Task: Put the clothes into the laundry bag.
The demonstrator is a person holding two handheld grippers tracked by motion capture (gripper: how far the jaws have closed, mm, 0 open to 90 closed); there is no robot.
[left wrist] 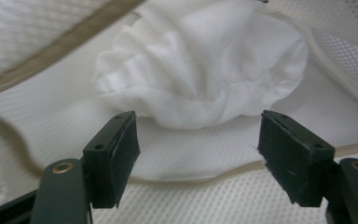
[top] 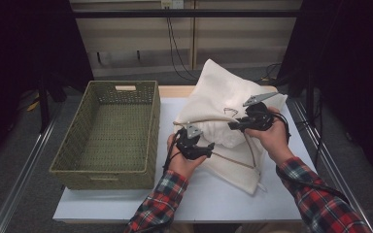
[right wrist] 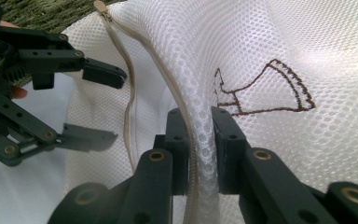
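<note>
White tabletop [top: 213, 194], woven basket [top: 111, 131], dark surroundings.

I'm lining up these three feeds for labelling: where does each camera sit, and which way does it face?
High view: above the person's side, looking forward and down at the table, green basket and white mesh bag; both forearms and claws show.
Left gripper view: rides the left claw, facing white cloth inside the bag; jaws open.
Right gripper view: rides the right claw, pinching the bag's zipper edge.
Shared: right and high views both show the left claw.
</note>
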